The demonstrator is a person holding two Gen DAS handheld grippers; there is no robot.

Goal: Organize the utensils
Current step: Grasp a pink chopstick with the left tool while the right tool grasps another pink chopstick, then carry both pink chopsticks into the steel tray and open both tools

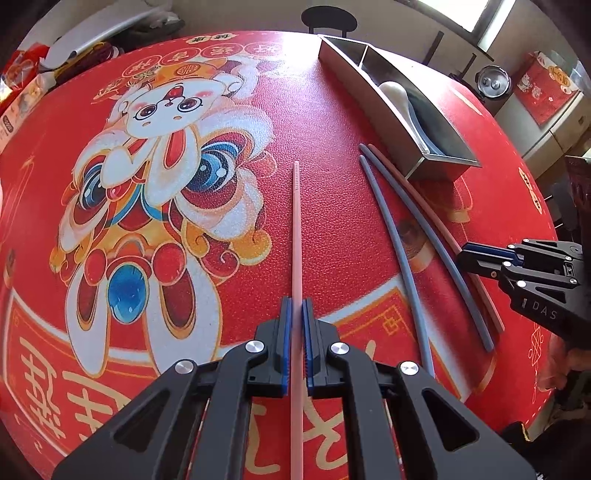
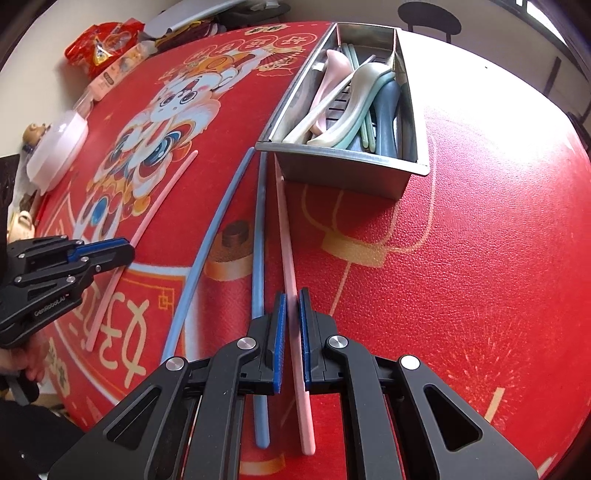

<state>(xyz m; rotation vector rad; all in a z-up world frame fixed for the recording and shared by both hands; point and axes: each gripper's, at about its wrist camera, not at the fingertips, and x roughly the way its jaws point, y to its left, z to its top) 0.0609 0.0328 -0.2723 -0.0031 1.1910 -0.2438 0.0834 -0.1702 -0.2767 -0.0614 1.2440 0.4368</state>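
Note:
Several chopsticks lie on a red printed table mat. My left gripper (image 1: 296,308) straddles a pink chopstick (image 1: 296,236); its jaws are nearly closed on it, with a thin gap showing. My right gripper (image 2: 291,299) straddles a second pink chopstick (image 2: 284,229) the same way, jaws narrow around it. Two blue chopsticks (image 2: 259,236) (image 2: 210,240) lie left of that one. A steel utensil tray (image 2: 343,166) behind them holds spoons and chopsticks (image 2: 354,92). The left gripper shows in the right wrist view (image 2: 110,251), the right gripper in the left wrist view (image 1: 476,254).
The tray also shows in the left wrist view (image 1: 436,162) with a white spoon (image 1: 397,94) inside. Snack bags (image 2: 103,40), a white lidded dish (image 2: 59,147) and small teapots (image 2: 22,218) crowd the mat's far left edge. A chair (image 2: 430,18) stands behind the table.

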